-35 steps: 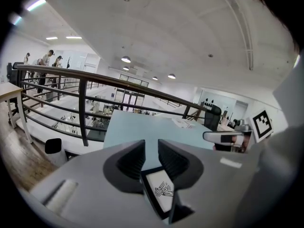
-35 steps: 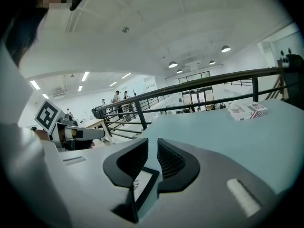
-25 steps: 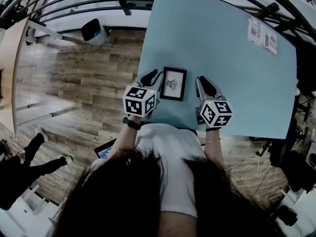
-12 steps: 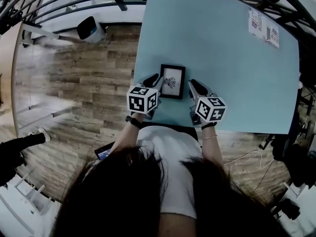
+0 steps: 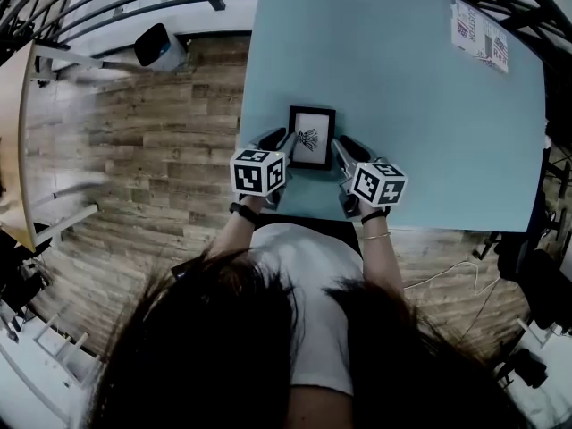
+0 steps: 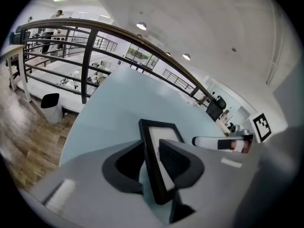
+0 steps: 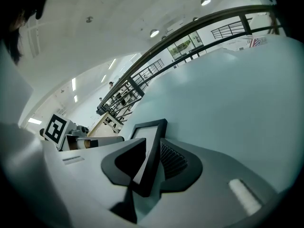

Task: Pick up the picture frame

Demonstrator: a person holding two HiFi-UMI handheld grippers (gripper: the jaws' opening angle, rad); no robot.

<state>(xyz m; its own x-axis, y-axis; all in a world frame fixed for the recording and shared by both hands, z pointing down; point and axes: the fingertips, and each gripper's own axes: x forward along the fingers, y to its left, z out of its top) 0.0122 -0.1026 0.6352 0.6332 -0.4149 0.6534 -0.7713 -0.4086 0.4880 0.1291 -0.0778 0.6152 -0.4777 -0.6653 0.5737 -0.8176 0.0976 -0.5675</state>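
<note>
Found the picture frame lying flat on the blue table, squarely between the two grippers. Saw the left gripper with jaws apart, straddling the frame's left edge: outer jaw beside the moulding, inner jaw over the glass, no firm squeeze visible yet. Saw the right gripper mirrored on the opposite edge, jaws just opened wider, straddling the right edge, again without a visible pinch. Judged the step in hand to be seating both grips ahead of the lift. Thought it best to ease each pair a little deeper along the moulding, to bring full pads rather than tips onto the edge. Thought it wise to close both sides together, to avoid shoving the frame across the smooth top toward the slower gripper. Wanted only light pressure from the inner jaws, given glass beneath them. Expected a thin, rigid, light thing, easy to lever out of a shallow bite. Reckoned on raising both grippers at one pace afterwards, keeping the frame level, to prevent one edge sliding out from between the pads.
</note>
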